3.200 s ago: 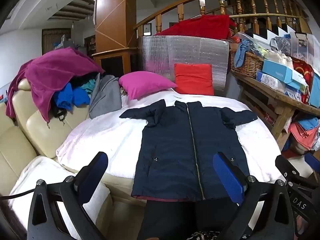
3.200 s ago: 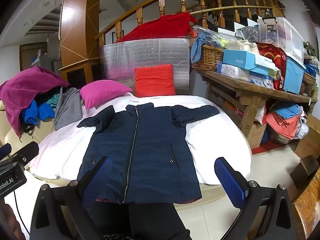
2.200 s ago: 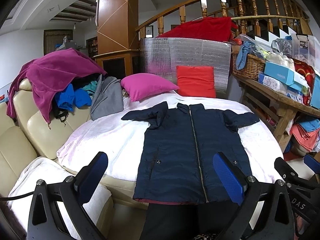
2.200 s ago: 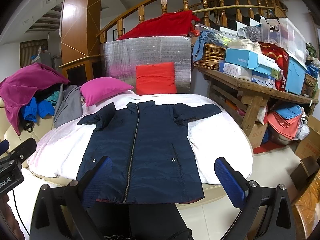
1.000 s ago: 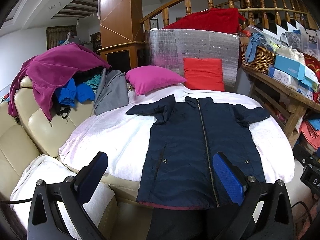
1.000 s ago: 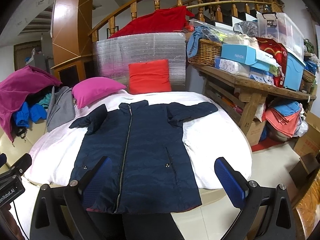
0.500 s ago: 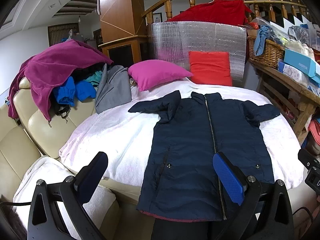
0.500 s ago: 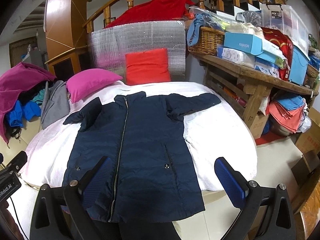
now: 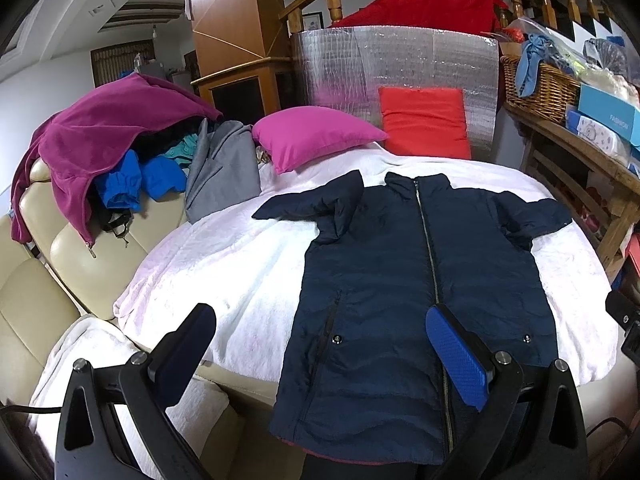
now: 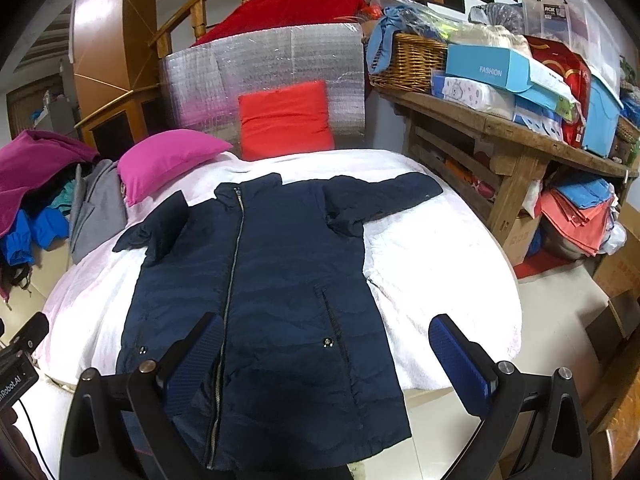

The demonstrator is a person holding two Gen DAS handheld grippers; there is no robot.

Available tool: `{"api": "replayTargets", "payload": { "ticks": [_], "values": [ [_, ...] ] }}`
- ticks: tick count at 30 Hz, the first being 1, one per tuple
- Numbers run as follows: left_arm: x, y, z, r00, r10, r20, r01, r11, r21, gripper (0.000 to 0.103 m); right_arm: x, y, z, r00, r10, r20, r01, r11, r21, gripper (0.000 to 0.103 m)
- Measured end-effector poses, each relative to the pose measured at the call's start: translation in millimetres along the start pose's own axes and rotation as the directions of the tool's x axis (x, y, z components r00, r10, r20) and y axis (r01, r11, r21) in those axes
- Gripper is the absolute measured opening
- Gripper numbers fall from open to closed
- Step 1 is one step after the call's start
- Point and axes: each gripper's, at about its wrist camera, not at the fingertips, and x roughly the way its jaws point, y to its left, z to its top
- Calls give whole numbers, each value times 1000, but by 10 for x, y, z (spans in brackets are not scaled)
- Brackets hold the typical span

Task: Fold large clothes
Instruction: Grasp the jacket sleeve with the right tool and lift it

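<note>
One navy padded coat [image 9: 416, 280] lies front-up and zipped on a round surface draped in a white fleece blanket [image 9: 240, 264], collar toward the far side and hem hanging over the near edge. Its sleeves spread outward: the left one [image 9: 312, 204] is bent, with a flap of it folded back over the shoulder, and the right one [image 10: 384, 196] stretches out flatter toward the wooden bench. Two snap buttons show low on the front, one on each side of the zip.

Both tools are held above the near hem, touching nothing. The left gripper [image 9: 320, 344] has its jaws spread wide, the left finger over the blanket's edge and the right finger over the coat near the zip. The right gripper [image 10: 328, 356] is likewise wide apart (its left finger over the coat's lower front, its right finger out beyond the blanket's edge).

Beyond the collar a magenta pillow [image 9: 316, 136] and a red cushion [image 9: 424, 120] rest at the far rim, the cushion leaning against a silver foil panel [image 9: 392, 64]. To the left, a cream sofa [image 9: 48, 280] carries a heap of clothes topped by a purple fleece [image 9: 104, 128]. To the right, a wooden bench [image 10: 500, 128] holds a wicker basket [image 10: 404, 64] and stacked boxes, with folded fabrics underneath.
</note>
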Motion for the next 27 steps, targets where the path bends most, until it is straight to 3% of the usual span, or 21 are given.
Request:
{"api": "replayTargets", "payload": {
  "ticks": [9,16,18,19,23,27],
  "values": [
    [278,-73,91,999,8,-39,-7,1000,6,103,279,-46,210,1000,-19,-14,19,1000,11,103],
    [739,-224,29,985,-44,-166,46,999,9,103,661,-310,468,1000,-2,-27,4,997,79,103],
    [846,-279,-32,978,-51,-201,56,998,16,103,748,-421,510,999,34,-32,-30,994,103,103],
    [900,-309,-72,974,-57,-220,63,998,20,103,850,-522,533,995,88,-51,-81,989,127,103],
    [1055,-416,-213,958,-45,-284,60,997,44,103,1169,-903,509,961,265,-77,-235,932,276,103],
    [1145,-468,-263,949,-24,-314,46,997,64,103,1589,-1402,498,948,310,-71,-254,872,419,103]
  ]
}}
